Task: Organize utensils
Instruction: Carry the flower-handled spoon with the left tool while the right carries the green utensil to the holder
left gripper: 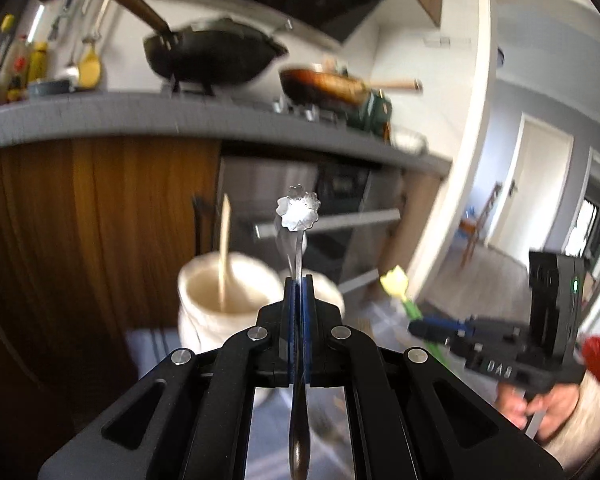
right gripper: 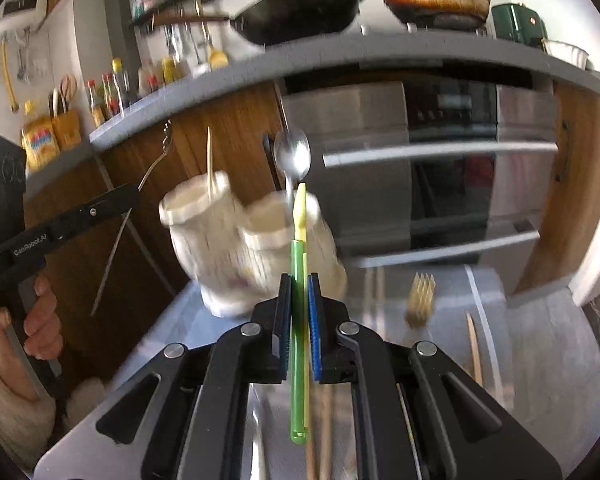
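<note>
Left gripper (left gripper: 299, 280) clamped on a metal utensil with flower-shaped end (left gripper: 298, 211), at frame centre. Right gripper (right gripper: 299, 280) pinching a green and yellow utensil (right gripper: 299, 264), also at centre. Behind, two cream holders (right gripper: 236, 240), one containing a wooden stick (right gripper: 210, 164). At lower right, a wooden fork (right gripper: 421, 300) lying flat.

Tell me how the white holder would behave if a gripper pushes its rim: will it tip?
The holder looks tall against its base, so a push at the rim might tip it. It seems ceramic, so probably heavy enough to resist a light nudge, yet breakable. The stick inside adds little weight.
</note>
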`<state>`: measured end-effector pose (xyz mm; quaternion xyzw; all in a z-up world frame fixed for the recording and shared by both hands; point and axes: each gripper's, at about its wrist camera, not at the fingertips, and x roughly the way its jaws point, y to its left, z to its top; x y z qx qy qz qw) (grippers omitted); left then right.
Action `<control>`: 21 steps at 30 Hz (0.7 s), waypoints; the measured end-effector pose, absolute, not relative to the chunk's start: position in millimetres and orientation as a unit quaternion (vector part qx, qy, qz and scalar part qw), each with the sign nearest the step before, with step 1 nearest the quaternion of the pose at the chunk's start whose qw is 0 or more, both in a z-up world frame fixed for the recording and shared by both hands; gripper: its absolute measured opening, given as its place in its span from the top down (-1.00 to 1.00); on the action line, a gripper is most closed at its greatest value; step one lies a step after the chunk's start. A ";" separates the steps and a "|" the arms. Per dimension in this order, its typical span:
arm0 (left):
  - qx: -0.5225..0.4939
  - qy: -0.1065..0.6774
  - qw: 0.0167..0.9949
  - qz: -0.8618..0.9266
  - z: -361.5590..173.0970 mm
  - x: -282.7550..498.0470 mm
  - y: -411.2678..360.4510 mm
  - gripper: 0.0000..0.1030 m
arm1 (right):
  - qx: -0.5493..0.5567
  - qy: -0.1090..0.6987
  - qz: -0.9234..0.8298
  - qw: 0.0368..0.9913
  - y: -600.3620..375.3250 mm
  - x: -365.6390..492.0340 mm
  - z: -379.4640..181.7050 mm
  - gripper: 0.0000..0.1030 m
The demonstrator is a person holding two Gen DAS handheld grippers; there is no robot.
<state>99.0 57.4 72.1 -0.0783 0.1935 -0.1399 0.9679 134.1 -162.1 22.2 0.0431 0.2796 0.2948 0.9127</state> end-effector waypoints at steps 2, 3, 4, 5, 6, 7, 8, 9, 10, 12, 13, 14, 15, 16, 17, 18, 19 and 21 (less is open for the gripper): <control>-0.093 0.179 0.972 -0.124 84.3 110.5 69.3 0.94 | 0.057 0.262 0.300 0.915 -154.7 145.5 31.3 0.85; -0.102 0.173 0.972 -0.120 88.7 116.1 74.6 0.94 | 0.060 0.254 0.304 0.916 -150.4 150.6 34.5 0.85; -0.115 0.161 0.973 -0.116 93.1 124.4 80.0 0.94 | 0.061 0.245 0.307 0.918 -146.0 155.8 37.2 0.85; -0.121 0.155 0.974 -0.114 95.9 130.0 81.9 0.94 | 0.062 0.235 0.306 0.921 -140.2 162.6 39.9 0.85; -0.127 0.149 0.975 -0.110 98.1 138.2 85.4 0.94 | 0.067 0.228 0.307 0.922 -135.7 169.5 41.6 0.85; -0.126 0.147 0.976 -0.103 98.9 144.0 86.1 0.94 | 0.073 0.224 0.309 0.922 -132.6 175.5 42.9 0.85; -0.125 0.144 0.977 -0.097 98.9 149.1 86.2 0.94 | 0.085 0.217 0.310 0.922 -129.0 184.4 43.7 0.85; -0.124 0.142 0.978 -0.093 96.9 156.9 83.7 0.94 | 0.095 0.211 0.313 0.921 -127.1 190.3 44.5 0.85; -0.118 0.138 0.980 -0.080 95.5 163.5 82.0 0.94 | 0.108 0.201 0.317 0.921 -124.2 197.6 44.8 0.85; -0.117 0.131 0.982 -0.074 90.8 170.8 83.9 0.94 | 0.115 0.193 0.311 0.924 -119.3 206.8 45.5 0.85; -0.116 0.131 0.982 -0.070 89.3 173.5 84.3 0.94 | 0.121 0.188 0.311 0.924 -115.9 212.1 44.2 0.85; -0.116 0.130 0.983 -0.066 87.9 176.6 86.0 0.94 | 0.123 0.185 0.308 0.925 -113.6 213.8 43.5 0.85; -0.119 0.127 0.983 -0.065 86.7 179.6 87.3 0.94 | 0.129 0.176 0.304 0.927 -113.8 215.0 42.1 0.85; -0.122 0.125 0.982 -0.064 84.2 182.8 88.9 0.94 | 0.138 0.167 0.303 0.928 -112.8 217.1 40.6 0.85; -0.123 0.126 0.983 -0.059 82.7 186.1 89.9 0.94 | 0.139 0.165 0.299 0.930 -111.0 219.1 39.3 0.85; -0.122 0.124 0.983 -0.055 80.5 187.9 91.1 0.94 | 0.140 0.160 0.292 0.932 -109.6 220.3 37.5 0.85; -0.119 0.122 0.984 -0.050 77.2 189.9 90.7 0.94 | 0.142 0.156 0.287 0.934 -108.7 221.0 35.4 0.85; -0.116 0.121 0.985 -0.047 71.9 191.8 90.5 0.94 | 0.144 0.157 0.281 0.936 -107.3 224.8 29.8 0.85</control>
